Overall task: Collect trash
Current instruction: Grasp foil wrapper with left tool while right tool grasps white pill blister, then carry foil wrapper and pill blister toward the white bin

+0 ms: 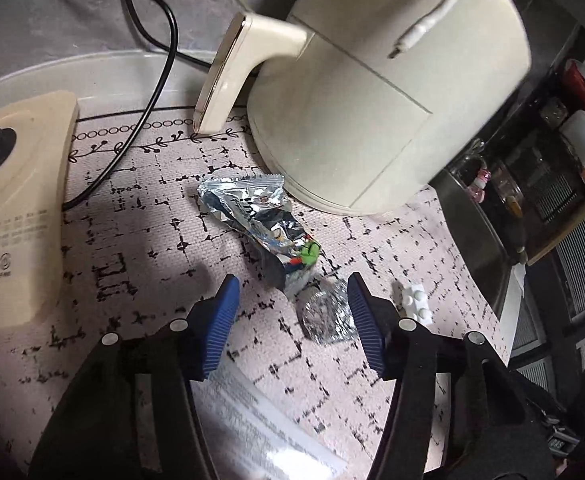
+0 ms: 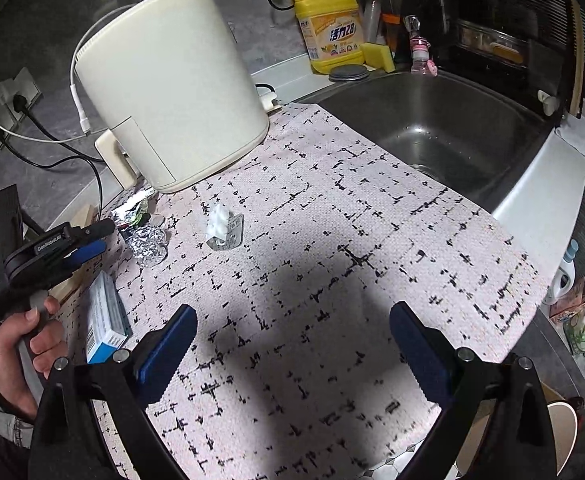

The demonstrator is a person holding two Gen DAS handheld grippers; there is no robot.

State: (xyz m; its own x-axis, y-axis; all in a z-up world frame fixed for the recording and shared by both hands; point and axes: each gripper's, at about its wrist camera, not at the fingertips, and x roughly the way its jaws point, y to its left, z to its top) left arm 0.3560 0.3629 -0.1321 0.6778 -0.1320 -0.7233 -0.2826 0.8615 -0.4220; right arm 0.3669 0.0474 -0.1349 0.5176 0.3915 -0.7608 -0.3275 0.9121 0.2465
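Observation:
A crumpled silver snack wrapper [image 1: 252, 216] lies on the patterned mat [image 1: 140, 248] in front of a cream appliance. Just below it sits a foil ball [image 1: 326, 316], resting against the inner side of the right pad of my left gripper [image 1: 291, 280]. The left pad stands apart from the ball, so the jaws are open around it. In the right wrist view the same foil ball [image 2: 150, 246] and wrapper [image 2: 130, 212] lie at the left, with the left gripper [image 2: 106, 235] beside them, held by a hand [image 2: 24, 340]. My right gripper [image 2: 292, 310] hangs open over bare mat.
A white blister strip [image 2: 222, 228] lies mid-mat, and a blue-white box [image 2: 106, 320] near the left edge. The cream appliance [image 2: 172, 92] stands behind, a beige device [image 1: 12, 200] and black cable [image 1: 152, 92] to the left. A steel sink [image 2: 432, 128] and yellow detergent bottle [image 2: 332, 32] are right.

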